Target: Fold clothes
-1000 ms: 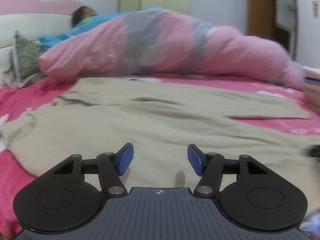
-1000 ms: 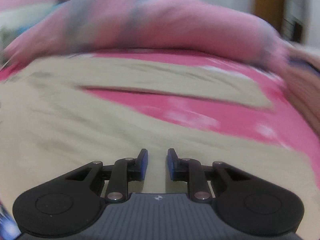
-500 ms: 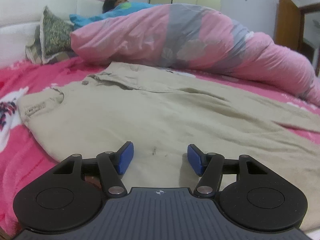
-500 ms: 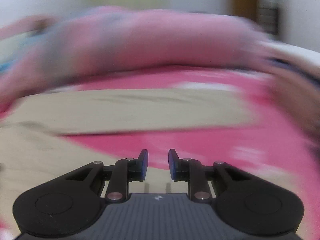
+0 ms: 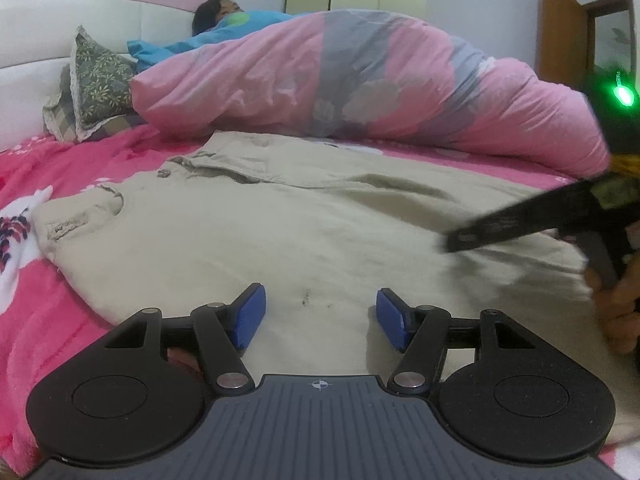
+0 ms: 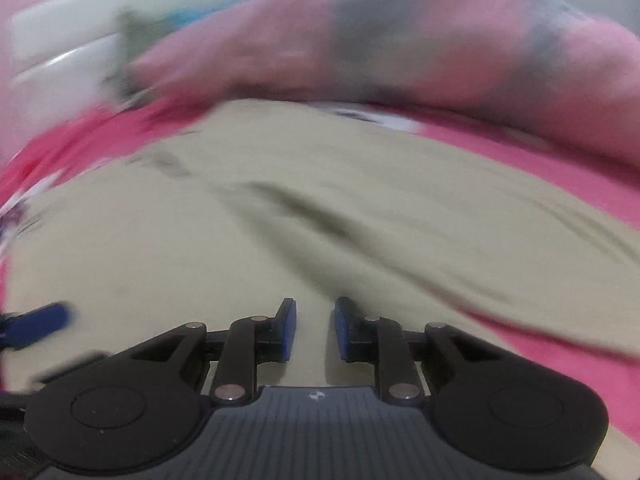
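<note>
Beige trousers (image 5: 320, 220) lie spread flat on the pink bed sheet (image 5: 60, 320), with the waistband and button toward the left. My left gripper (image 5: 320, 308) hovers low over their near edge, open, with only cloth beneath the blue pads. My right gripper (image 6: 314, 320) is over the trousers (image 6: 200, 240) further right. Its jaws are closing to a narrow gap with nothing between them. That view is smeared by motion. The right tool's black body (image 5: 540, 216) shows at the right edge of the left wrist view, held by a hand (image 5: 616, 312).
A bulky pink and grey quilt (image 5: 340, 80) runs along the far side of the bed, with a person's head (image 5: 216, 10) at its left end. A patterned pillow (image 5: 100, 76) leans on the white headboard (image 5: 32, 80). A wooden door (image 5: 560, 20) is at back right.
The right gripper has swept left from above the pink sheet to above the trousers and now appears in the left wrist view. Its jaws have narrowed a little. The left gripper has stayed put lately.
</note>
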Demonstrator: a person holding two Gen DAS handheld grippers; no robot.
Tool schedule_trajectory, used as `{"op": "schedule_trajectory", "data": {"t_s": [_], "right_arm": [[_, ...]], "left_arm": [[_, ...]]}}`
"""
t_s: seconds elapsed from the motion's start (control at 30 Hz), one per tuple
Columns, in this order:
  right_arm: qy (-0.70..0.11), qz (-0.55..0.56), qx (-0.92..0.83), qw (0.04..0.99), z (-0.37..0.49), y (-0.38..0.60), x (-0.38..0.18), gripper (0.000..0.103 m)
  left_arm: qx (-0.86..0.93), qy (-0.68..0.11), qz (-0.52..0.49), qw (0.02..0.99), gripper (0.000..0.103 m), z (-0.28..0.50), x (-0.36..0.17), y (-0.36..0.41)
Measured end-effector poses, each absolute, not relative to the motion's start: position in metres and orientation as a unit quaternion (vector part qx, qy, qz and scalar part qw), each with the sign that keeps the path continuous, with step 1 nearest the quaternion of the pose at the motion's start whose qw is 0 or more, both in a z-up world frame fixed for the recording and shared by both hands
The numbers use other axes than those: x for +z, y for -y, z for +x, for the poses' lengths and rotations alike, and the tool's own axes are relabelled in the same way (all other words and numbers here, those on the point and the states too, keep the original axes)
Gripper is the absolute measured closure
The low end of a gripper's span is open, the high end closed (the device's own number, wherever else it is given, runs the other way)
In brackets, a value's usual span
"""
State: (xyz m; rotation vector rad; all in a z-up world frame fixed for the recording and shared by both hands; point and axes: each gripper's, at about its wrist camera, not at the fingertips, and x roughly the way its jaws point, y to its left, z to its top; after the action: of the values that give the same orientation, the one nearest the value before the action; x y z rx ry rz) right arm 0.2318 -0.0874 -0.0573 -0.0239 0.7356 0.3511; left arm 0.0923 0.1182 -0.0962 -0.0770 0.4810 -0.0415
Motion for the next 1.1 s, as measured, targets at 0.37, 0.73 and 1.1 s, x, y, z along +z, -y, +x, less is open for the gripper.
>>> {"op": "schedule_trajectory", "data": {"t_s": [0.37,0.73,1.1], "right_arm": [[-0.349,-0.079,0.19,0.914,0.187,0.088,-0.037,0.093],[-0.361,-0.012,-0.101,0.927,0.116,0.306,-0.068,0.072],[-0.304,-0.003,0.076,0.95,0.087,0.192,-0.045,0.06]], "left_arm": [[-0.025,-0.238,-0.044,0.97,0.041,0.09,-0.098,-0.12],[-0.024,-0.238,-0.043,0.97,0.041,0.09,-0.099,-0.12],[-0.01,-0.236,-0.021,0.971,0.04,0.089,-0.101,-0.113]]}}
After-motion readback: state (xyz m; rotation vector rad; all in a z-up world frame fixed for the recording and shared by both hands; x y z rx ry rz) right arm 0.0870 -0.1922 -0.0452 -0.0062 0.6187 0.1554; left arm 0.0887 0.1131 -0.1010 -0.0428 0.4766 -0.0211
